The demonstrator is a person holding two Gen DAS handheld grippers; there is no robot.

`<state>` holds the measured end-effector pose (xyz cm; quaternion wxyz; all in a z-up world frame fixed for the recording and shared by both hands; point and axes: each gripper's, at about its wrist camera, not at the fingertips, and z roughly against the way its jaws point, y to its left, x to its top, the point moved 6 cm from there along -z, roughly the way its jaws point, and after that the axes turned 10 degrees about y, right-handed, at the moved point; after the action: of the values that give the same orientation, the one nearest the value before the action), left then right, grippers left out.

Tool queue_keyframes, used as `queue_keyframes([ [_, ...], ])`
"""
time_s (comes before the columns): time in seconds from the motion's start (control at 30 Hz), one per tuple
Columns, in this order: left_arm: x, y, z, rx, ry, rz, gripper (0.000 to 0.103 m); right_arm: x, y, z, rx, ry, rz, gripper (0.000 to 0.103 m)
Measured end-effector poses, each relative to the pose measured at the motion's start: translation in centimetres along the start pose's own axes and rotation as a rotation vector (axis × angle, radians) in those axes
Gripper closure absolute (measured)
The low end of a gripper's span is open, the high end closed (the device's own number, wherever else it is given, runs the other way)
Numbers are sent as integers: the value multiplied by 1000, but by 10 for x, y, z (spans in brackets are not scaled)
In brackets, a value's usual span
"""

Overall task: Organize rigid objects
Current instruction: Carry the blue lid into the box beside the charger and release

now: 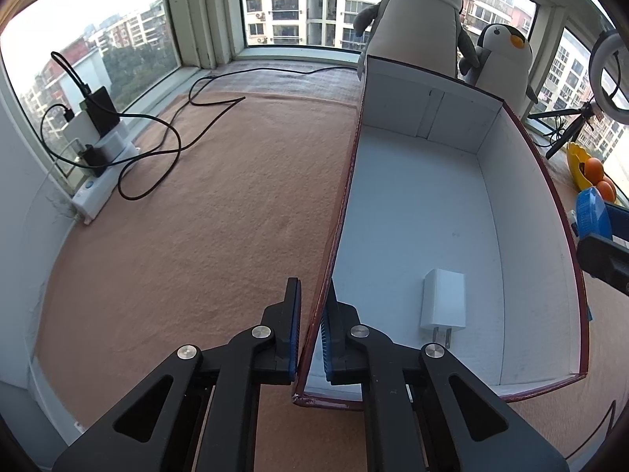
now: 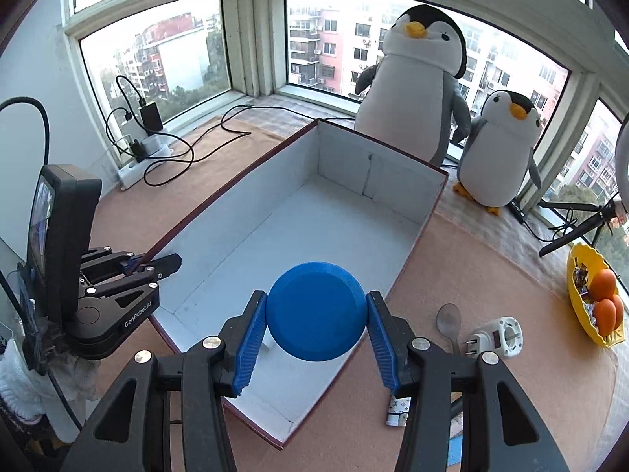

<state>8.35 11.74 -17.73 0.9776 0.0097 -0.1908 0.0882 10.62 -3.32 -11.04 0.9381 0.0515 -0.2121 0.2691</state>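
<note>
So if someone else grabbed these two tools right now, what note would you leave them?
Left gripper: jaws shut on the box side wall, steadying it.
Right gripper: jaws shut on the blue disc, held above the box's near end.
Done: white charger already lies inside the box.
Left: lower the disc in and release. A spoon and a white plug lie outside, right of the box; they probably go in next.

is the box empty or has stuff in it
Not empty: a white charger lies on the floor of the box; nothing else is inside.
</note>
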Motion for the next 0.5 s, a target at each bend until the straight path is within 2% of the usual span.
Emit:
queue_keyframes([
  [0.4, 0, 0, 0, -7, 0, -1, 95, 0, 16, -14, 18, 24, 18, 55],
  [0.47, 0, 0, 0, -7, 1, -1, 95, 1, 16, -11, 20, 15, 16, 44],
  [0.5, 0, 0, 0, -7, 1, -1, 95, 1, 16, -9, 17, 9, 13, 41],
])
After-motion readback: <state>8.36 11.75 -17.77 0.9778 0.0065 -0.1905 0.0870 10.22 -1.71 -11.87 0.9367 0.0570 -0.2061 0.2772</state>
